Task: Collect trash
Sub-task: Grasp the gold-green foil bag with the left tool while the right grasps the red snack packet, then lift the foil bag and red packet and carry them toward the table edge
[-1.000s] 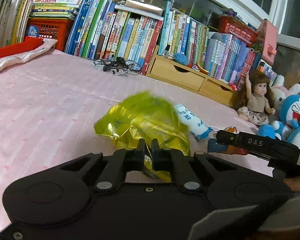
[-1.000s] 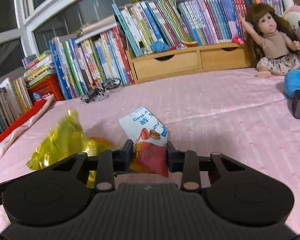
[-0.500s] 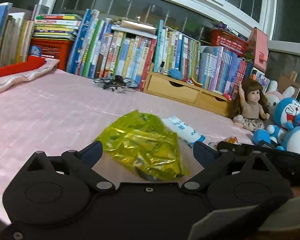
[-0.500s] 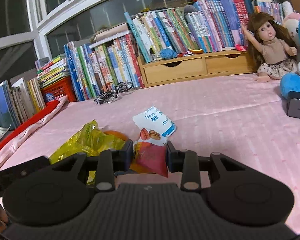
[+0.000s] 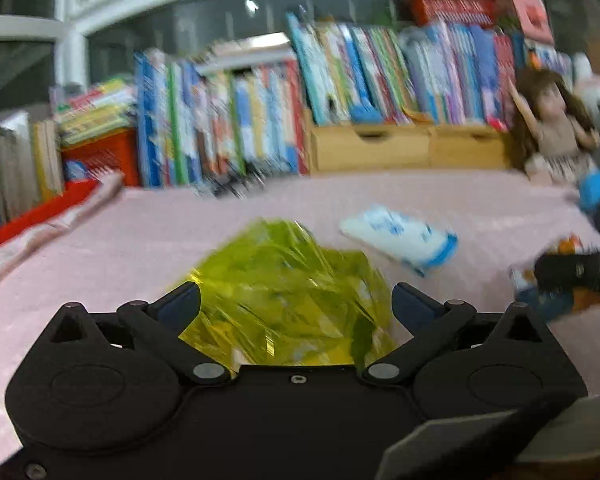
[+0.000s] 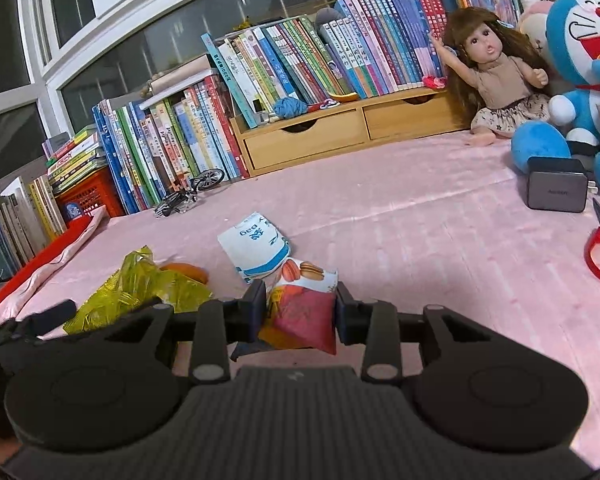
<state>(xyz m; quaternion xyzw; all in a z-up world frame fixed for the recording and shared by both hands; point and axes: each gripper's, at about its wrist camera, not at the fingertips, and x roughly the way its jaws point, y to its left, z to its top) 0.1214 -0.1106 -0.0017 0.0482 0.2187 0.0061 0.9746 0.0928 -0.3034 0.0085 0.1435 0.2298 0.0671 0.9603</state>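
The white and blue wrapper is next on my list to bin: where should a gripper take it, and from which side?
The white and blue wrapper lies flat on the pink cover, so a top pinch would likely slip. Its near edge curls up by the macaron packet; probably pinch that raised edge, coming low from the near side. The left gripper is open and free.

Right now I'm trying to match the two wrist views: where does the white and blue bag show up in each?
Left wrist: white and blue bag lies right of centre, behind the yellow bag.
Right wrist: it lies centre-left, just beyond the snack packet in the right gripper.
Shared landmark: wooden drawer box.
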